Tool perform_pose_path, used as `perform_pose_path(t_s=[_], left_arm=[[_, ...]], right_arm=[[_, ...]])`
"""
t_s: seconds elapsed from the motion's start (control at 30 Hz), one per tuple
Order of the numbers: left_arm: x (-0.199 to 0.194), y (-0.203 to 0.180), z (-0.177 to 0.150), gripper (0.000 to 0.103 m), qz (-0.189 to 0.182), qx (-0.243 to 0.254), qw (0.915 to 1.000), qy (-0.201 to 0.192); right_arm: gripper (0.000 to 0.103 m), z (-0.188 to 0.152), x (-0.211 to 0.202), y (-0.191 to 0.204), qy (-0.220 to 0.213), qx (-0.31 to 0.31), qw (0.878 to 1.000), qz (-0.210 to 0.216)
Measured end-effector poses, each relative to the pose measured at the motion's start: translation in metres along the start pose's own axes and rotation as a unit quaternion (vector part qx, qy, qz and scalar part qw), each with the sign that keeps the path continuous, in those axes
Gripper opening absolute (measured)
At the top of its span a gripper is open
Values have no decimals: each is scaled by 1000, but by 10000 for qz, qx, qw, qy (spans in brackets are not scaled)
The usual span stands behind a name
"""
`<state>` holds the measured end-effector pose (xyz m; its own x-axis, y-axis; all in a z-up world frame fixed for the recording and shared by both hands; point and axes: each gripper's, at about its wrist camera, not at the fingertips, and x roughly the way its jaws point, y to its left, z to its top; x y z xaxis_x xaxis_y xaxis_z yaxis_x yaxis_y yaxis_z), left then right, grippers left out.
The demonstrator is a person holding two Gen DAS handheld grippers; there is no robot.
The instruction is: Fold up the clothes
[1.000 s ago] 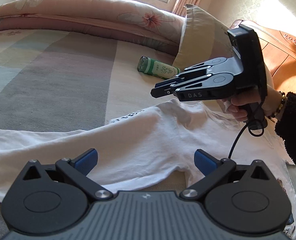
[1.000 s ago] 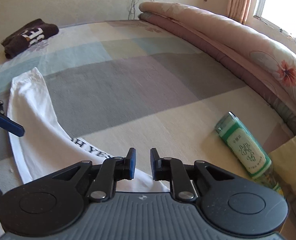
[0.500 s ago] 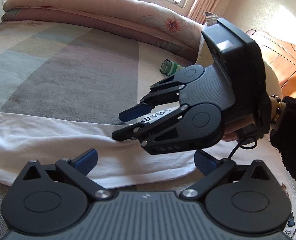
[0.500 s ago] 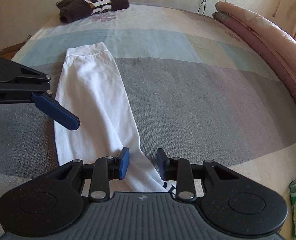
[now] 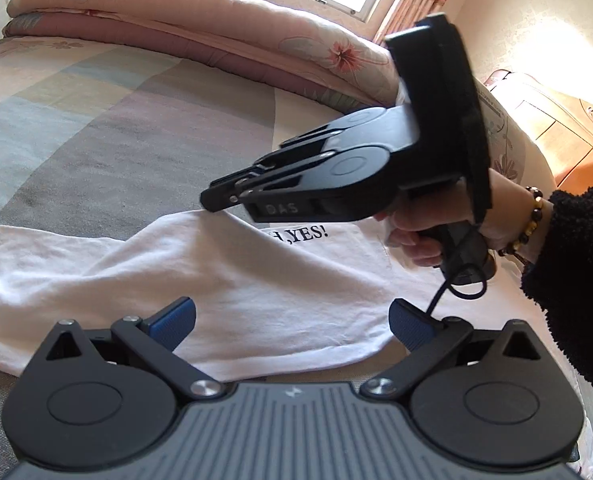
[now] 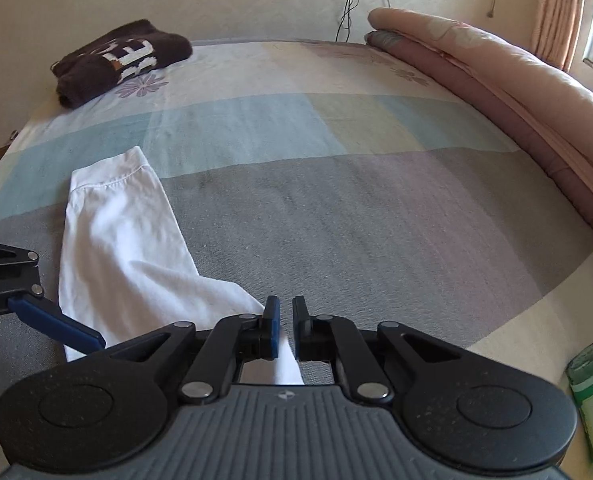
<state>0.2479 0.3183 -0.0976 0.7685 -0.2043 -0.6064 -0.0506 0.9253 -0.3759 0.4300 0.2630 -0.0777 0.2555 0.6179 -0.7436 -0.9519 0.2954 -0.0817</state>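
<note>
A white long-sleeved shirt [image 5: 256, 280] with black lettering lies spread on the bed; its sleeve [image 6: 120, 232] runs away to the left in the right wrist view. My right gripper [image 5: 210, 200], held in a person's hand [image 5: 416, 240], is closing its jaws on the shirt's far edge. A strip of white cloth sits between its pads [image 6: 284, 322], and the fabric rises in a small peak to the tips. Low over the shirt's near edge, my left gripper [image 5: 292, 320] stands open and holds nothing. One of its blue fingers [image 6: 56, 324] shows at the left.
A folded brown garment [image 6: 116, 64] lies at the bed's far corner. A green bottle [image 6: 592, 400] rests on the bedsheet at the right. A rolled pink quilt [image 5: 216, 20] runs along the window side, with a pillow [image 5: 508, 152] and a wooden headboard [image 5: 576, 132] beyond.
The right gripper opened, swung left over the shirt's far edge, then closed on the cloth and pulled it into a peak. The left gripper shifted slightly at first, then stayed still.
</note>
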Motion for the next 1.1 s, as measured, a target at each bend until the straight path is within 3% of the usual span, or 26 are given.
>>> perform_pose_path(t_s=[0.1, 0.23, 0.4, 0.57, 0.67, 0.77, 0.9, 1.1], left_arm=[[-4, 4, 0, 102, 32, -113, 9999, -32], [-7, 6, 2, 102, 247, -252, 9994, -54], [-2, 6, 3, 102, 411, -284, 9987, 57], [6, 6, 4, 102, 451, -264, 9985, 134], [10, 4, 4, 102, 490, -222, 9984, 180], [14, 3, 4, 102, 507, -208, 9983, 221], [16, -1, 4, 102, 487, -171, 9984, 239], [19, -5, 4, 102, 498, -117, 9983, 265]], right_arm=[[29, -15, -24, -16, 131, 321, 9986, -404], [31, -48, -53, -42, 448, 860, 9895, -1071], [35, -101, -71, -80, 791, 1563, 9719, -1569], [40, -129, -70, -101, 818, 1898, 9674, -1466], [40, -130, -80, -107, 554, 1934, 9684, -1474], [41, -136, -94, -123, 402, 2142, 9611, -1697], [51, -156, -99, -129, 680, 1785, 9588, -2103], [55, -183, -100, -136, 814, 1535, 9647, -1977]])
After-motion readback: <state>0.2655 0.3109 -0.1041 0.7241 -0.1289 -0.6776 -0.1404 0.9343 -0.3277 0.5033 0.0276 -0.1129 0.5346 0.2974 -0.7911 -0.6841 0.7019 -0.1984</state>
